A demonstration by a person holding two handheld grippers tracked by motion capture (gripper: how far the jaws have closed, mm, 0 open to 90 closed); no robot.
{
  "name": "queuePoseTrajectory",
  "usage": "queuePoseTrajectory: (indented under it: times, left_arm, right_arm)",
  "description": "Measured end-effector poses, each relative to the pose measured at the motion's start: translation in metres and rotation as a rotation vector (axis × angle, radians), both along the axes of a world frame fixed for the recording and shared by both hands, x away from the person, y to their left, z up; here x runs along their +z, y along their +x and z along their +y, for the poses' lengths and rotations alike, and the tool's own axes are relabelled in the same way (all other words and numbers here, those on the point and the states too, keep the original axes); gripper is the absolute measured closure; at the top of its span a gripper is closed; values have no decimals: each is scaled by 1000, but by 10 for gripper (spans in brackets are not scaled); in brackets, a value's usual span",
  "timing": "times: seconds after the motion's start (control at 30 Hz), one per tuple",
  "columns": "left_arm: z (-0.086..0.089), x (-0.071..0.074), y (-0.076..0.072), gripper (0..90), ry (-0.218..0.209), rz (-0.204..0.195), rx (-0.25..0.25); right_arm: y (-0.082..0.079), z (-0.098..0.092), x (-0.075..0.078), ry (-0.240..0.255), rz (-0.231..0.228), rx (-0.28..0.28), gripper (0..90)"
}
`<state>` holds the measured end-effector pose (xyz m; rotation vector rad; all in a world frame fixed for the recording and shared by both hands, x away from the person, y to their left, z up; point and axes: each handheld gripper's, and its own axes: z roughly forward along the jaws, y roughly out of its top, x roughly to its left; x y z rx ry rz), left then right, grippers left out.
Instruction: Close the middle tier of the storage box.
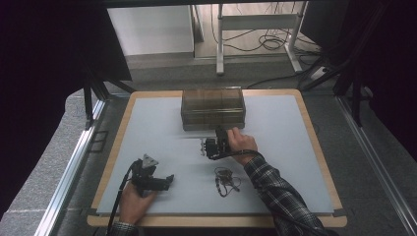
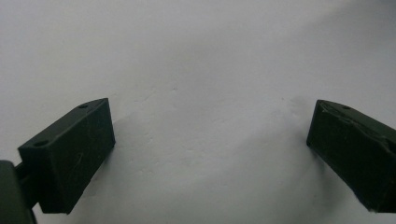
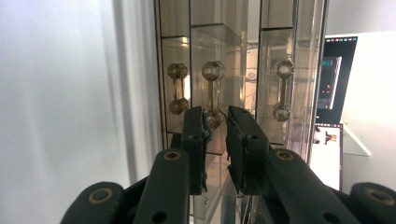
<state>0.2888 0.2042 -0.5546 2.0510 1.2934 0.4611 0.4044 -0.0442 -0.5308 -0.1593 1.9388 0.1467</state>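
Item: smoky clear drawer box point(image 1: 213, 108), at twelve o'clock on the table's far half; my right claw point(image 1: 204, 147) sits just in front of it, jaws nearly shut with a narrow gap. In the right gripper view the middle drawer handle point(image 3: 213, 91) lies dead ahead at twelve o'clock beyond my fingertips point(image 3: 194, 122), its long axis in line with the jaws, apparently ungripped. My left claw point(image 1: 170, 180), at seven o'clock, gapes empty, well apart.

At lower left of the high view, the left hand point(image 1: 133, 201) rests its black two-jaw left gripper point(image 1: 169, 180) flat, jaws wide apart. At centre, the plaid-sleeved right arm point(image 1: 278, 191) extends the right gripper point(image 1: 203, 146), jaws nearly together.
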Motion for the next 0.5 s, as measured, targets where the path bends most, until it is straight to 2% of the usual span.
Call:
queuePoseTrajectory:
  times: [0.17, 0.33, 0.5]
  left_arm:
    - [0, 0, 0, 12, 0, 0, 0]
    - [0, 0, 0, 13, -1, 0, 0]
    - [0, 0, 0, 13, 0, 0, 0]
  right_arm:
    - [-2, 0, 4, 10, 16, 4, 756]
    - [-3, -1, 11, 51, 42, 14, 742]
    - [-4, -3, 17, 78, 86, 13, 725]
